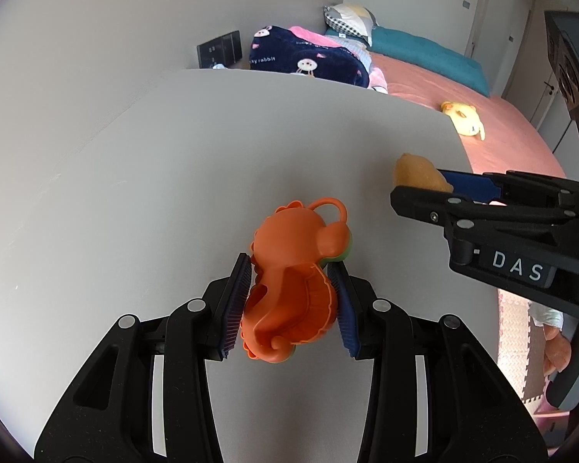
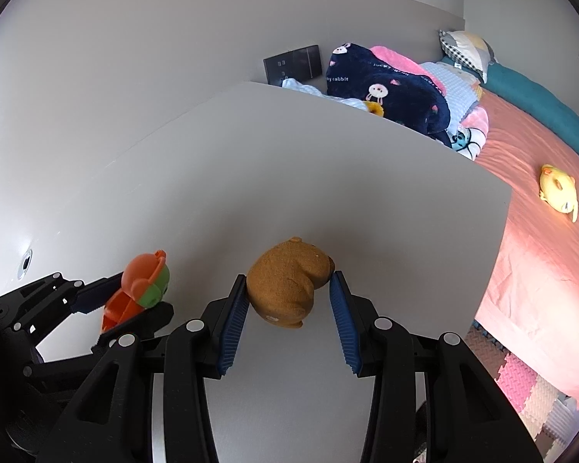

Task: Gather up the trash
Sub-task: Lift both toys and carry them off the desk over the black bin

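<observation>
Both pieces are picked up above the table [image 2: 328, 193]: left gripper [image 1: 291, 301] clamps the orange seahorse toy [image 1: 297, 270], right gripper [image 2: 289, 305] grasps the brown plush bear [image 2: 289, 281], lower centre. Next, I judge, carry both to a bin; none is visible.

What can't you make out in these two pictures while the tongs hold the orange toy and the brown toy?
- Orange toy, left wrist view: its green side is turned away, mostly hidden by the orange body.
- Brown toy, left wrist view: partly covered by the right tongs.
- Any bin for the trash: in neither view.
- White table, both views: near edge hidden behind the tongs.
</observation>
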A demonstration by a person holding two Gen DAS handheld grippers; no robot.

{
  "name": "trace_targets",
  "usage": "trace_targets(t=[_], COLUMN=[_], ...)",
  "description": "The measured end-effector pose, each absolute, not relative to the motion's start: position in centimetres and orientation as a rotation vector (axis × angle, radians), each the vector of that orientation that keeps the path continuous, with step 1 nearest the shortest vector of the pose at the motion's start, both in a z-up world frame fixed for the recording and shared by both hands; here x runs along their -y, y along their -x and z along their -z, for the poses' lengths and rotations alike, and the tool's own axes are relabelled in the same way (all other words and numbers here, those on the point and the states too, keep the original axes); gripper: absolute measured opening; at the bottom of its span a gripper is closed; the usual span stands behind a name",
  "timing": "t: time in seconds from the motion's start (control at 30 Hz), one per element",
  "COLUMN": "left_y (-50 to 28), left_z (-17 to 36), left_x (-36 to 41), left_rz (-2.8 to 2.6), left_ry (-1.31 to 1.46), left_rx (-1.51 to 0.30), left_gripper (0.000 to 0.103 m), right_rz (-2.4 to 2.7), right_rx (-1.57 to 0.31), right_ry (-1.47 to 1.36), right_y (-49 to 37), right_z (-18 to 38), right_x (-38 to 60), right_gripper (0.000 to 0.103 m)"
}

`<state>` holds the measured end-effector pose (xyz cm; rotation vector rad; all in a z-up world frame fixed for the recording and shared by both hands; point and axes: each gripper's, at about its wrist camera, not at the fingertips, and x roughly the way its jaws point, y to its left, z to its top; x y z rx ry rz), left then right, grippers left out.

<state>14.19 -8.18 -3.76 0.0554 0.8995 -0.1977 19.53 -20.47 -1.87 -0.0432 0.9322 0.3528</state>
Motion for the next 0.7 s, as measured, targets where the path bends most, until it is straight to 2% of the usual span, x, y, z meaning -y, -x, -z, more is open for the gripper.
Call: trace_targets(t=[0.7], left_y=[-8.9], left_z=[0.9], left_x=[11.3], left_rz=[0.241], left_ry=[-0.074], left_rx=[-0.848], left_gripper=[0.041], right_rz=[-0.329], right_rx=[-0.883], right_ry=[0.037], right_y=[-13.1], right_z=[-0.7], right_x=[24.1], right_gripper=[0.045])
